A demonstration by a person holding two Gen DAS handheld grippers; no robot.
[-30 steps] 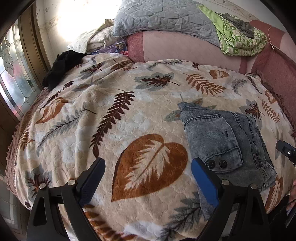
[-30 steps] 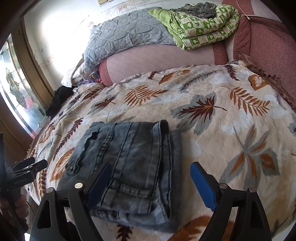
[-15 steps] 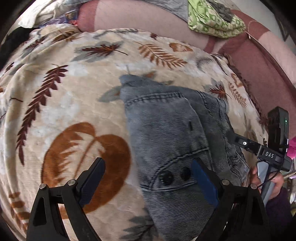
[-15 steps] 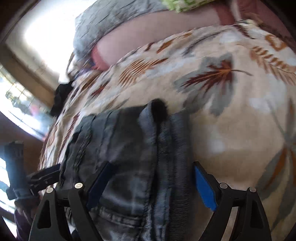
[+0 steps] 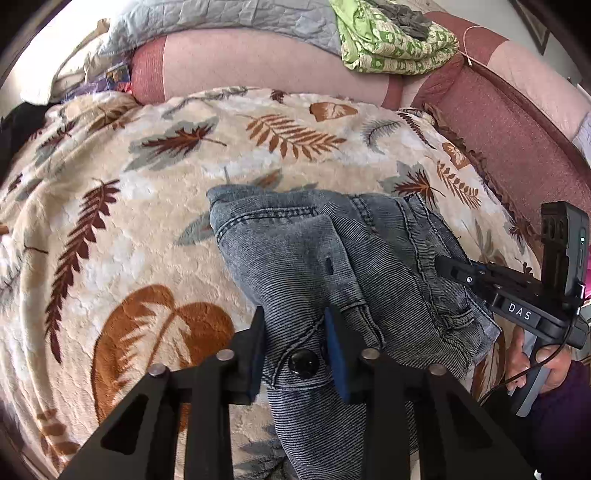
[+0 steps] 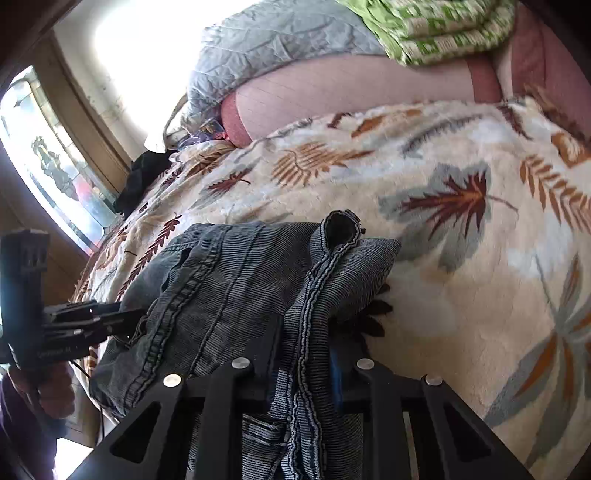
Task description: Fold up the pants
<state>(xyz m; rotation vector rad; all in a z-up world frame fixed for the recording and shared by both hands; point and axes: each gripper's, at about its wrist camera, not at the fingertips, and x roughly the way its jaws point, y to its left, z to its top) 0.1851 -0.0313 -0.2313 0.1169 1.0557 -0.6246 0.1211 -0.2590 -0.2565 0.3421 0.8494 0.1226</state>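
Pants point(image 5: 332, 258) pinched both ends, leaf blanket point(image 5: 129, 221) beneath, pillows point(image 5: 240, 22) behind

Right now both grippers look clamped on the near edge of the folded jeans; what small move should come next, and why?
Probably a short joint lift. The left gripper has just closed on the denim beside the pocket button, and the right gripper has just closed on the seamed edge. The jeans are already a compact bundle on the leaf-print blanket, so raising both evenly should keep it from unfolding.

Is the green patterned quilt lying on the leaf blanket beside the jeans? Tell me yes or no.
No: the green patterned quilt sits atop the pink headboard cushion, far behind the jeans on the leaf blanket.
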